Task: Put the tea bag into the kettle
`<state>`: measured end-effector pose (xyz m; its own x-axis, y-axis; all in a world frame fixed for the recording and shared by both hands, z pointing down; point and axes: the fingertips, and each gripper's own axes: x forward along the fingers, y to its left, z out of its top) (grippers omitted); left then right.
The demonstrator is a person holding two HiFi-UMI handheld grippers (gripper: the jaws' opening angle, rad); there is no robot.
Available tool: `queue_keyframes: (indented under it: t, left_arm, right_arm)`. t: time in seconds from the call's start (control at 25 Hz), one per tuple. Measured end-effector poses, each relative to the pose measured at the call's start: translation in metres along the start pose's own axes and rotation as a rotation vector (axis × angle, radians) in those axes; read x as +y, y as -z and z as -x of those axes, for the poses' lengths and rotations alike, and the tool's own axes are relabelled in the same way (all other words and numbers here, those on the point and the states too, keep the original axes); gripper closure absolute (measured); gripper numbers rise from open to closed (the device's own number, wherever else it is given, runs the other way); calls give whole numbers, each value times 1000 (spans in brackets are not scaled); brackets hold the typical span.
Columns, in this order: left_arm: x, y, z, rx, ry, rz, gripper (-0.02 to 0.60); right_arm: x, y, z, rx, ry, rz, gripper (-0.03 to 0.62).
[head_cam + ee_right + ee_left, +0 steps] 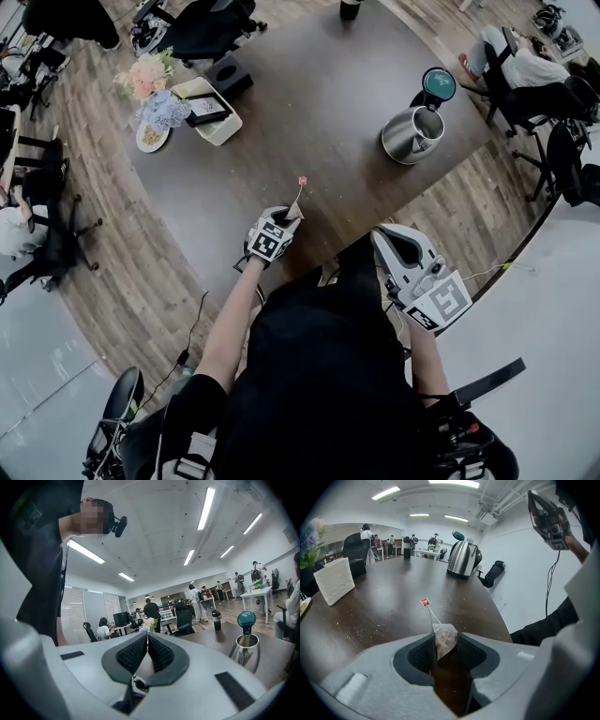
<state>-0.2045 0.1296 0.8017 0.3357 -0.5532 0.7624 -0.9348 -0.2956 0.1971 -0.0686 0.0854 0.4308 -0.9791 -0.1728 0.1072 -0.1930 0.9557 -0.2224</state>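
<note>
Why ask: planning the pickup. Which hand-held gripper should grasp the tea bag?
Left hand-held gripper: its open jaws straddle the small beige tea bag; the right hand-held gripper is shut, farther back.

Tea bag (443, 637) between left gripper (446, 643) jaws; kettle (461, 558) beyond, right, on table (384, 606).

Dark table (319, 94), wood-plank floor (141, 272), black office chairs (202, 28); white walls (515, 559), ceiling strip lights (206, 508)
</note>
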Motion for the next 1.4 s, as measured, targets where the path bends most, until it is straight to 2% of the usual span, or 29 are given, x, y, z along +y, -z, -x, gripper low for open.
queue_keyframes:
  t: [0.16, 0.44, 0.6, 0.72, 0.92, 1.24, 1.4]
  left_arm:
    - [4, 6, -9, 18, -24, 1, 451]
    - [5, 6, -6, 33, -124, -52, 459]
    - [10, 5, -5, 16, -161, -39, 496]
    - [17, 6, -4, 16, -161, -17, 540]
    - [22, 4, -4, 9, -143, 4, 549]
    - [21, 6, -6, -14, -78, 162, 555]
    - [31, 8, 10, -64, -105, 242, 557]
  right_arm:
    - [-1, -2, -6, -3, -10, 0, 585]
    - [6, -5, -18, -12, -32, 2, 585]
    - [8, -4, -21, -5, -42, -1, 585]
    - [10, -3, -22, -1, -44, -6, 585]
    - [6, -1, -23, -8, -34, -5, 585]
    - [1, 8, -37, 26, -77, -27, 585]
    - [-4, 23, -56, 52, -107, -35, 586]
